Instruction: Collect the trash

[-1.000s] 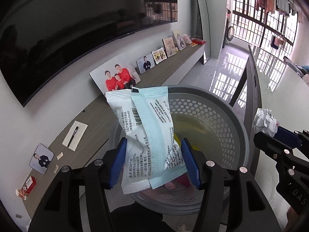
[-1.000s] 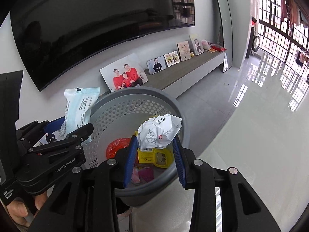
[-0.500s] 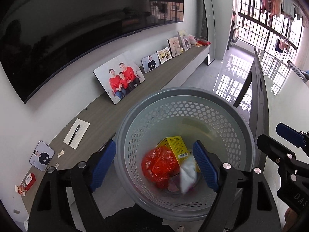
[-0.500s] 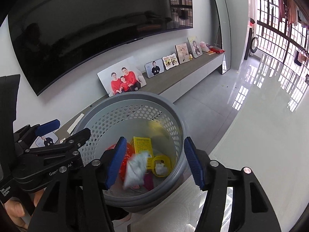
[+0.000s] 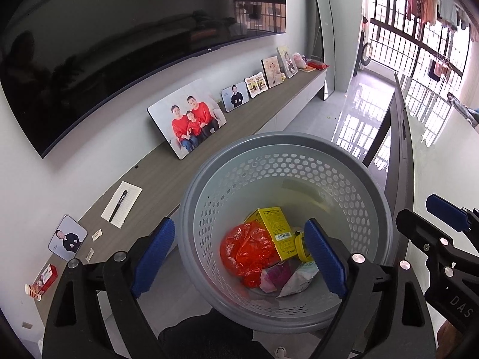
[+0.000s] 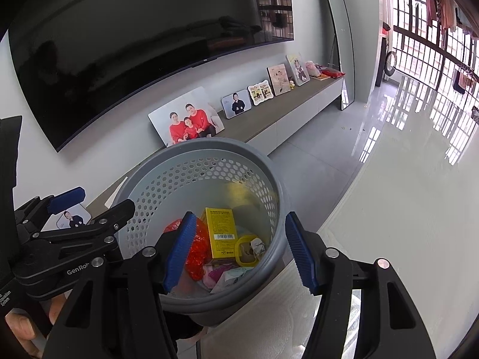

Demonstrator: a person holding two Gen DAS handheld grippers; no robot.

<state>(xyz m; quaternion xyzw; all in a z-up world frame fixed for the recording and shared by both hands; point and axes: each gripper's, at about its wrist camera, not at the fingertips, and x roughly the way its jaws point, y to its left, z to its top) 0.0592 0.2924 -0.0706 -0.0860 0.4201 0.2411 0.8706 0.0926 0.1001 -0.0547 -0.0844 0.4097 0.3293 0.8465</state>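
Note:
A grey perforated basket (image 5: 184,209) stands just below both grippers. In it lie a red plastic bag (image 5: 245,248), a yellow box (image 5: 275,227), a pale blue packet (image 5: 299,278) and a crumpled white paper (image 6: 257,245). My left gripper (image 5: 238,224) hovers over the basket's mouth; its jaws are opening and nothing is between the blue pads. My right gripper (image 6: 239,217) is open over the same basket (image 6: 209,143), also with nothing in it. Each gripper shows at the edge of the other's view: the right one (image 5: 425,215) and the left one (image 6: 95,202).
Behind the basket runs a long wooden shelf (image 5: 167,176) with photo frames (image 5: 188,119), a notepad with a pen (image 5: 121,200) and a small red box (image 5: 45,278). A big dark TV (image 5: 119,45) hangs above. A white tabletop (image 6: 404,209) lies at right; glossy floor beyond.
Both grippers opened. The pale blue packet left the left gripper and the crumpled paper left the right one; both now lie in the basket.

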